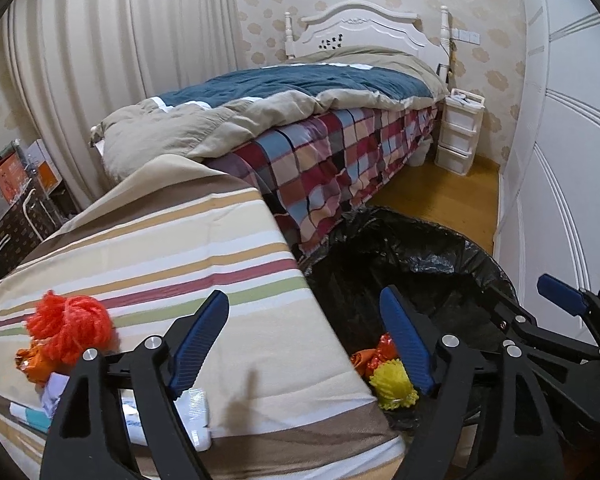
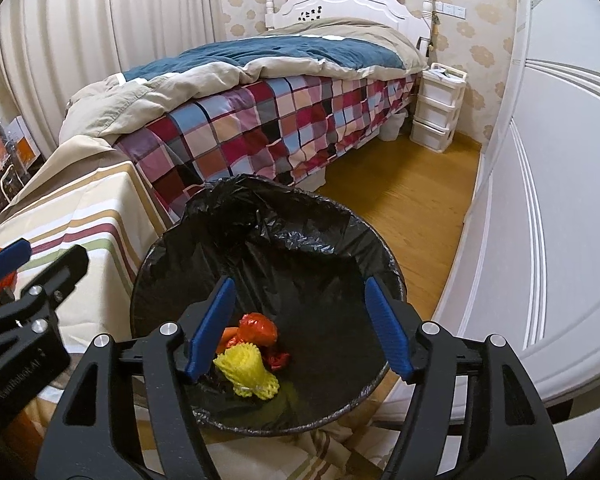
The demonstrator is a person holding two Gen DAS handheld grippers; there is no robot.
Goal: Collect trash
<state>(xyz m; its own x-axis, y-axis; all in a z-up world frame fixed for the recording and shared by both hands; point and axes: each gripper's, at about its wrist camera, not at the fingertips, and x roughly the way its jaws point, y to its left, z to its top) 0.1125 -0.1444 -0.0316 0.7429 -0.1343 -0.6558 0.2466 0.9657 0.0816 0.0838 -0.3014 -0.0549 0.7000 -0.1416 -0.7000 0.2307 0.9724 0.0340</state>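
A bin with a black liner (image 2: 300,216) stands on the floor beside a table under a striped cloth (image 1: 180,248). In the bin lie a yellow foam net (image 2: 248,376), an orange wrapper (image 2: 258,330) and a small red scrap (image 2: 279,360). My right gripper (image 2: 300,332) is open and empty above the bin's mouth. My left gripper (image 1: 306,344) is open and empty over the table's right edge. On the table at the left lie an orange-red yarn ball (image 1: 72,328), an orange wrapper (image 1: 30,364) and white plastic packets (image 1: 192,412). The right gripper also shows in the left wrist view (image 1: 564,300).
A bed with a plaid sheet (image 2: 260,128) stands behind the table and bin. A white wardrobe (image 2: 560,200) lines the right side. A white drawer unit (image 2: 436,112) stands by the headboard. Wooden floor (image 2: 400,188) lies between bed and wardrobe. Boxes (image 1: 12,184) stand at far left.
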